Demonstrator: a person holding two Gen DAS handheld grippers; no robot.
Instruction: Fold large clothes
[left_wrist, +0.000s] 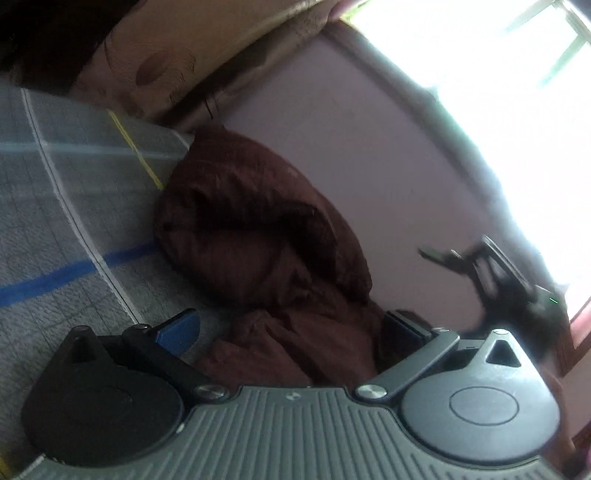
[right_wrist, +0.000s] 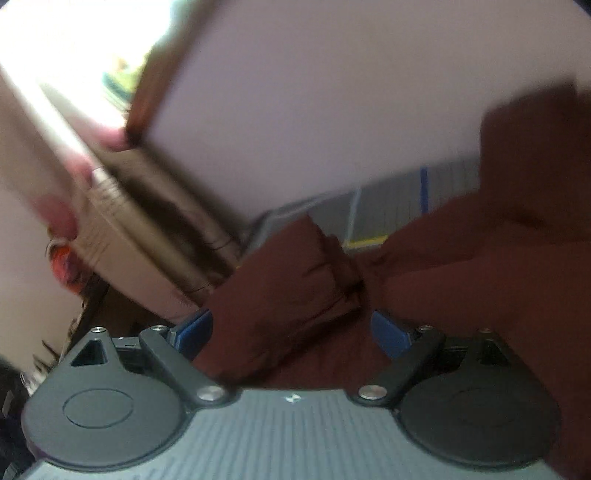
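A dark maroon padded jacket lies bunched on a grey checked blanket, its hood toward the wall. My left gripper is held wide with jacket fabric lying between its blue pads; whether it grips the cloth does not show. The right gripper appears blurred in the air at the right of the left wrist view. In the right wrist view the jacket fills the gap of my right gripper between its blue pads, and the cloth rises toward the upper right.
A pinkish wall stands behind the jacket, with a bright window to the right. A beige patterned pillow or headboard lies at the blanket's far end. The blanket carries white, yellow and blue stripes.
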